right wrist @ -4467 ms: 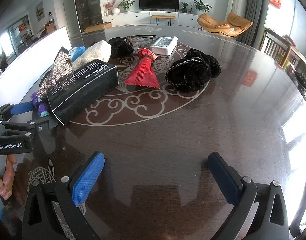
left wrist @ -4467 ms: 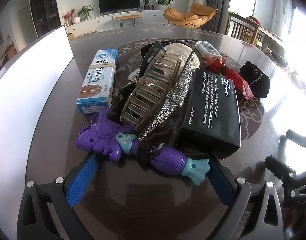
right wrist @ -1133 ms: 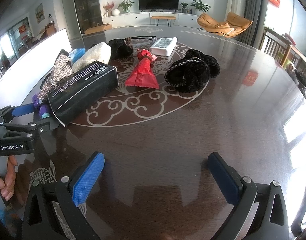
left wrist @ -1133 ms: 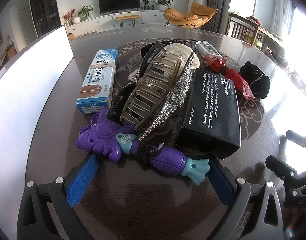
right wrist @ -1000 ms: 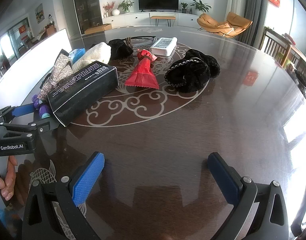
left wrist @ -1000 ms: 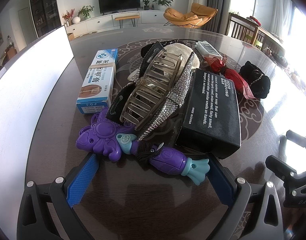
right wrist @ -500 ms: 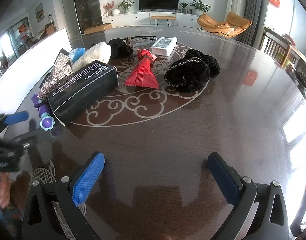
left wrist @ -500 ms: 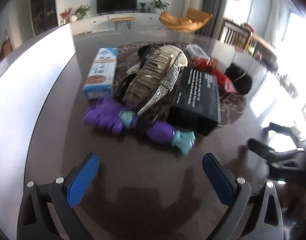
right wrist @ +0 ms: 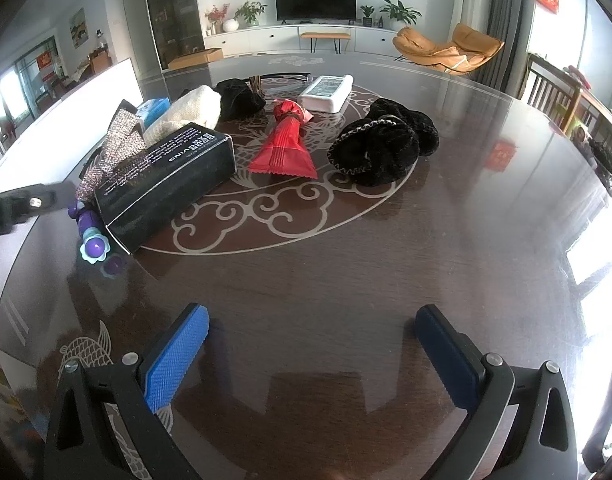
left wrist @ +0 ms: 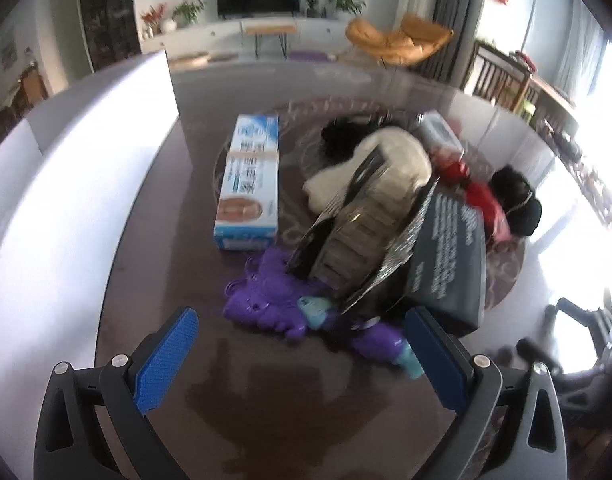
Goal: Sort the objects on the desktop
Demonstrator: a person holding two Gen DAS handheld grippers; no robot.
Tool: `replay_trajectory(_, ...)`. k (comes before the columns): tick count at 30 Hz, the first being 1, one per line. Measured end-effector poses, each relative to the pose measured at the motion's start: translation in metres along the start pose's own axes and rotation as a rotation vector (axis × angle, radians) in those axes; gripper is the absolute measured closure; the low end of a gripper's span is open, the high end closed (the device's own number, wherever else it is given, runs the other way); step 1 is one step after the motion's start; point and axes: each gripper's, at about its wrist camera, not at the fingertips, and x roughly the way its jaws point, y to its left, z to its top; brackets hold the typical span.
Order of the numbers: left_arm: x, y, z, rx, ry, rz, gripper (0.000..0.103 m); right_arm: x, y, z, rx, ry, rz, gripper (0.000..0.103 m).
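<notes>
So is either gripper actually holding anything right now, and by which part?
Nothing is held. The left gripper is open above the purple toy, not closed on it. The right gripper is open over bare table.

near side of table (right wrist: 306, 280): wide open, bare wood from the black box (right wrist: 166, 178) all the way to the front edge, easy to come in low

right of box: clear lane till you hit the red packet (right wrist: 286, 146), then the black scrunchie (right wrist: 379, 152) just past it

left of box: jammed; rhinestone clip (left wrist: 361, 232) leans on it, purple toy (left wrist: 274, 300) sits right at its foot

behind box: cream pouch (left wrist: 385, 160) and a white case (right wrist: 325, 94), packed tight

far left of box: blue carton (left wrist: 250, 184) lies apart, open strip between it and the white board (left wrist: 66, 184)

right half of table: empty, no blockers
</notes>
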Motion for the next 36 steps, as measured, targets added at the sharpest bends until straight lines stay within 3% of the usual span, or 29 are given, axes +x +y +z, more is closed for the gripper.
replay_trajectory(6, 0.012, 0.025, -0.01, -0.221, 0.037, -0.07, 0.0, -0.001, -0.002, 0.0, 0.019, -0.009, 0.017, 0.0)
replay_trajectory(10, 0.021, 0.017, 0.002, -0.278, 0.012, -0.08, 0.0, -0.001, -0.001, -0.001, 0.012, -0.008, 0.015, 0.0)
replay_trajectory(13, 0.032, 0.0, 0.008, -0.225, 0.038, 0.033, 0.0, -0.001, -0.001, -0.001, 0.012, -0.008, 0.014, 0.0)
replay_trajectory(16, 0.029, 0.004, 0.0, -0.207, 0.036, 0.064, 0.0, -0.001, -0.001, -0.001, 0.015, -0.01, 0.019, 0.0)
replay_trajectory(22, 0.015, 0.028, -0.025, -0.141, 0.027, 0.104, 0.0, -0.003, -0.002, -0.001, 0.021, -0.014, 0.029, 0.0)
replay_trajectory(26, 0.02, 0.026, -0.024, -0.1, 0.038, 0.139, 0.0, -0.003, -0.002, -0.001, 0.021, -0.014, 0.031, 0.0)
replay_trajectory(36, 0.026, 0.019, -0.016, -0.077, -0.025, 0.128, 0.0, -0.004, -0.006, -0.002, 0.04, -0.022, 0.039, 0.0)
